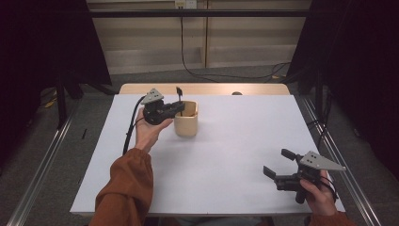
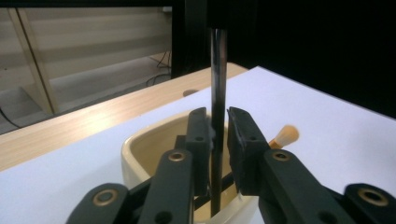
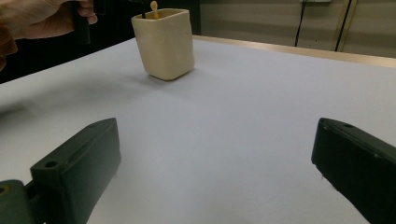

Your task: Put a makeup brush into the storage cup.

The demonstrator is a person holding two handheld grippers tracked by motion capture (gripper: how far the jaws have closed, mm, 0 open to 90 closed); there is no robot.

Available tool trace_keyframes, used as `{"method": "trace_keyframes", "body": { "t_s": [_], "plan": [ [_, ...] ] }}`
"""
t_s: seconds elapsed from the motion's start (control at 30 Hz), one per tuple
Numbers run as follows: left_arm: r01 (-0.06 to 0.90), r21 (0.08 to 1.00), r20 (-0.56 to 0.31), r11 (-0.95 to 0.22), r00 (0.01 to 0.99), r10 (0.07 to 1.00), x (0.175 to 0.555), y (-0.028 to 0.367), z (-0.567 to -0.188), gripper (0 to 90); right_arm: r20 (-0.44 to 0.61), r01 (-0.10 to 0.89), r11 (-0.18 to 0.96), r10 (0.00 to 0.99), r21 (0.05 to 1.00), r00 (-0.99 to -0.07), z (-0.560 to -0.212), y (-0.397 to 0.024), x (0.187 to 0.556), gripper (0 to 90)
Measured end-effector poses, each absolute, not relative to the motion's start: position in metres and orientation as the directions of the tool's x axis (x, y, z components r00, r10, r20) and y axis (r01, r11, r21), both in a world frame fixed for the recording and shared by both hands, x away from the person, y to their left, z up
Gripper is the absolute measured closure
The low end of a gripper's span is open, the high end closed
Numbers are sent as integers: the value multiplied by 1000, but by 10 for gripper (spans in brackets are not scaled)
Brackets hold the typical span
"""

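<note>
White table (image 1: 221,155), wood strip along its far edge. Cream cup (image 1: 187,119) stands upright left of centre, toward the far side. Right gripper (image 1: 278,165) rests near the table's near right corner, well apart from the cup, jaws spread wide with nothing between. Left gripper (image 1: 179,108) sits at the cup's rim; a thin black stick (image 2: 217,93) stands upright between its jaws, lower end inside the cup, left pad touching, right pad slightly clear. A wooden tip (image 2: 286,136) pokes above the rim.
</note>
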State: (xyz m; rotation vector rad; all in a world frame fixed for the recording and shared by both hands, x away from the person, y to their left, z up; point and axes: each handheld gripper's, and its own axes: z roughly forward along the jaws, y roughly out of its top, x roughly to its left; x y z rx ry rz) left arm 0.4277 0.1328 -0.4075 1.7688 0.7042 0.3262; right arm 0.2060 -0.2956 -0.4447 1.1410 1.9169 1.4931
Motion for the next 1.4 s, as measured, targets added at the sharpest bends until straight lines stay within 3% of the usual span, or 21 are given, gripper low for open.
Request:
{"method": "trace_keyframes", "body": {
  "t_s": [0.4, 0.5, 0.63, 0.73, 0.83, 1.4],
  "plan": [
    [294, 943, -128, -158, 756, 643, 426, 132, -407, 410, 143, 334, 59, 824, 941, -549, -445, -297, 206, 6],
    [297, 941, -121, -163, 745, 656, 426, 132, -406, 250, 151, 342, 51, 830, 938, -537, -446, -298, 207, 10],
    [308, 938, -130, -161, 740, 659, 426, 134, -406, 117, 154, 343, 47, 831, 938, -535, -446, -299, 206, 7],
    [300, 941, -129, -158, 748, 651, 425, 133, -403, 57, 159, 346, 41, 834, 937, -528, -447, -300, 207, 8],
    [320, 933, -142, -164, 748, 649, 423, 132, -403, 14, 166, 352, 32, 838, 936, -519, -447, -301, 208, 11],
    [294, 949, -163, -114, 766, 622, 391, 150, -387, 14, 145, 336, 45, 842, 941, -520, -444, -298, 203, 11]
  ]
}}
